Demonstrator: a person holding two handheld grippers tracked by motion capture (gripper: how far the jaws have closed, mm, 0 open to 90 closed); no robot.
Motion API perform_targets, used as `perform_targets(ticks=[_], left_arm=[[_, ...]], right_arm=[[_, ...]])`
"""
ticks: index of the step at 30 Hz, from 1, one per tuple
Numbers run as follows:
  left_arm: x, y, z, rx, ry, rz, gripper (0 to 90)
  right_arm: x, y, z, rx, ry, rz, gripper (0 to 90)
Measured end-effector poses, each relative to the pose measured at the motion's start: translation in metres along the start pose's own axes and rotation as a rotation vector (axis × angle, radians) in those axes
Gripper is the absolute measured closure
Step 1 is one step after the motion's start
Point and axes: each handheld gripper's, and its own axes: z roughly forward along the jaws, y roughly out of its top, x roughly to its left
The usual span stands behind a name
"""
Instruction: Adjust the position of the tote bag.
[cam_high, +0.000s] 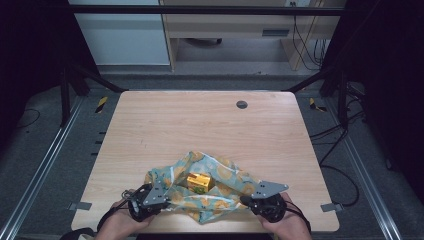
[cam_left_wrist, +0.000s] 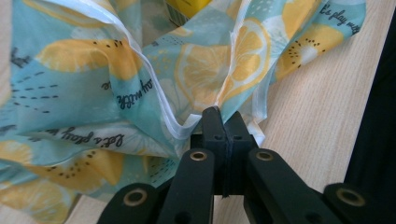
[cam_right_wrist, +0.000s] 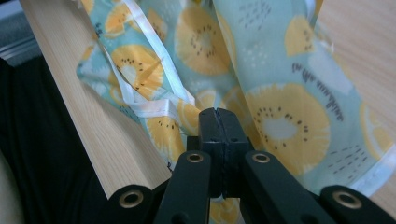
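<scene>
Cloth (cam_high: 220, 187), light blue with a yellow citrus-slice print and white hem, lies crumpled at the lower centre of the high view, on the near part of the wooden tabletop (cam_high: 200, 125). A small yellow box (cam_high: 199, 181) sits in the middle of its folds. Left gripper (cam_high: 157, 197), at the lower left of the cloth, and right gripper (cam_high: 247, 200), at its lower right, are each held by a hand entering from the bottom edge. In the left gripper view, the black jaws are pressed together on a gathered fold of the cloth (cam_left_wrist: 196, 79) near its white hem. In the right gripper view, the jaws are likewise closed, pinching the cloth (cam_right_wrist: 280, 116) beside the tabletop's (cam_right_wrist: 84, 102) near edge. A round grommet (cam_high: 242, 104) lies toward the upper right of the tabletop, well apart from the cloth.
</scene>
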Motion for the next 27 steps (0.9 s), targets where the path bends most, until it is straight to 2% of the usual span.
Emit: perform_targets(ticks=[5, 9, 10, 11, 12, 14, 16, 18, 20, 22, 27], left_arm=[[0.000, 0.000, 0.006, 0.041, -0.003, 0.000, 90.0], [-0.001, 0.000, 0.007, 0.044, -0.002, -0.002, 90.0], [-0.002, 0.000, 0.006, 0.034, 0.007, -0.007, 89.5], [-0.002, 0.000, 0.004, 0.013, 0.011, -0.017, 86.7], [-0.002, 0.000, 0.001, -0.010, 0.011, -0.027, 81.0], [-0.003, 0.001, -0.006, -0.058, 0.021, -0.037, 68.4], [-0.006, 0.003, -0.012, -0.112, 0.034, -0.048, 56.5], [-0.009, 0.006, -0.019, -0.163, 0.038, -0.060, 48.7], [-0.011, 0.009, -0.027, -0.211, 0.029, -0.057, 46.0], [-0.013, 0.013, -0.034, -0.243, 0.026, -0.051, 41.5], [-0.013, 0.022, -0.045, -0.280, 0.047, -0.042, 35.4]], right_arm=[[0.000, 0.000, 0.009, 0.054, -0.018, -0.005, 90.0], [0.001, 0.002, 0.017, 0.083, -0.022, -0.019, 90.0], [0.003, 0.002, 0.017, 0.074, -0.020, -0.016, 90.0], [0.003, 0.003, 0.015, 0.063, -0.015, -0.025, 89.3], [0.004, 0.003, 0.013, 0.046, -0.009, -0.024, 83.8], [0.007, 0.005, 0.007, 0.019, -0.029, -0.018, 71.5], [0.009, 0.007, -0.001, -0.011, -0.032, -0.027, 63.0], [0.010, 0.011, -0.006, -0.034, -0.035, -0.029, 54.6], [0.012, 0.017, -0.012, -0.066, -0.048, -0.036, 47.0], [0.013, 0.023, -0.016, -0.082, -0.045, -0.045, 44.0], [0.013, 0.039, -0.026, -0.129, -0.048, -0.059, 38.7]])
